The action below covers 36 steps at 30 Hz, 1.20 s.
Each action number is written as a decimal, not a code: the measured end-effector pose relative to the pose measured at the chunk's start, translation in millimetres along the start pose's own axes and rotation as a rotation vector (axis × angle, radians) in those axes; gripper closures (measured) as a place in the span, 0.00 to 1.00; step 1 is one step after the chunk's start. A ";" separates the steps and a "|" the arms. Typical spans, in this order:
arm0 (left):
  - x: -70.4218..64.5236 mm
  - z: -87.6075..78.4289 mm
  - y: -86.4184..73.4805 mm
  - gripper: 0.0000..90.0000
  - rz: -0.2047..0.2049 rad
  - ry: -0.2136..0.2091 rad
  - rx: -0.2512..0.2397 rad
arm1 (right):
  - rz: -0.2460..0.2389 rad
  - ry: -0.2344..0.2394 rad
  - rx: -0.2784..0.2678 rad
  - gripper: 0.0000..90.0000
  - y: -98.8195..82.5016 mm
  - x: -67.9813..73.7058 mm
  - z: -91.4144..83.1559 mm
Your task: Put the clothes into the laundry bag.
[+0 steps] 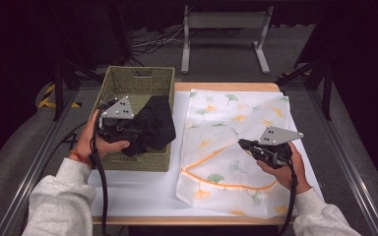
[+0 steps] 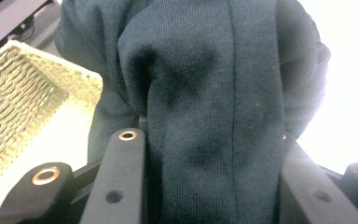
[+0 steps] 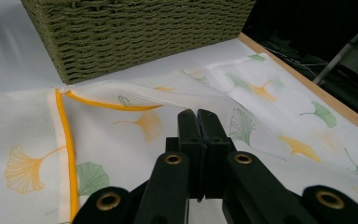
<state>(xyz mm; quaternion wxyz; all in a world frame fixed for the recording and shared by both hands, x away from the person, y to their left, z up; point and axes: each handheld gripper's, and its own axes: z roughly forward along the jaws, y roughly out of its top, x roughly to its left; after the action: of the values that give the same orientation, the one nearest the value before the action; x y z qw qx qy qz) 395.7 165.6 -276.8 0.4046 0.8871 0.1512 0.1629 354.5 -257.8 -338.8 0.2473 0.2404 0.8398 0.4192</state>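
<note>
The left hand-held gripper point(image 1: 137, 132) grips a dark garment point(image 1: 153, 125) between its jaws, holding it over the woven basket point(image 1: 139, 78) at the bench's point(image 1: 138, 189) left side. The right hand-held gripper point(image 1: 243, 144) is clenched on the top layer of a white mesh bag point(image 1: 236, 123) printed with ginkgo leaves, pinching it up near the orange-trimmed opening, right of the basket.

Dark garment point(image 2: 214, 93): matt ribbed knit cloth. Basket point(image 3: 135, 32): rough woven olive fibre. Laundry bag point(image 3: 135, 154): fine mesh fabric, orange trim. Gripper jaws: matt black plastic.
</note>
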 end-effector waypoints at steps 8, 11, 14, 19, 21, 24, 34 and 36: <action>-18.0 0.5 11.6 0.74 0.003 -0.028 -0.024 | -0.002 0.001 0.000 1.00 0.4 0.8 0.4; -28.6 -0.1 18.3 0.74 0.021 -0.050 -0.033 | -0.001 0.001 0.000 1.00 0.4 0.6 0.4; -38.1 0.7 25.2 0.74 0.034 -0.072 -0.041 | 0.001 0.002 0.001 1.00 0.2 0.3 0.6; -56.1 5.5 33.7 0.74 0.062 -0.124 -0.061 | -0.001 0.000 0.000 1.00 0.6 0.8 0.1; -60.9 7.2 35.5 0.74 0.073 -0.139 -0.062 | -0.001 0.000 -0.001 1.00 0.5 0.6 0.0; -75.7 15.6 39.0 0.74 0.102 -0.190 -0.067 | -0.001 0.002 0.000 1.00 0.7 1.1 0.3; -101.1 34.6 44.4 0.74 0.139 -0.264 -0.092 | -0.001 0.002 0.001 1.00 0.7 1.1 0.4; -106.5 38.4 45.2 0.74 0.142 -0.276 -0.093 | -0.002 0.001 0.000 1.00 0.6 0.9 0.3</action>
<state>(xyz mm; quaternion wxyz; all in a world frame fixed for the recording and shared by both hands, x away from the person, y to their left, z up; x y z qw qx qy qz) 321.7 69.0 -283.6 0.4497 0.8898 0.0232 0.0744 354.1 -256.7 -338.6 0.2471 0.2396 0.8402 0.4190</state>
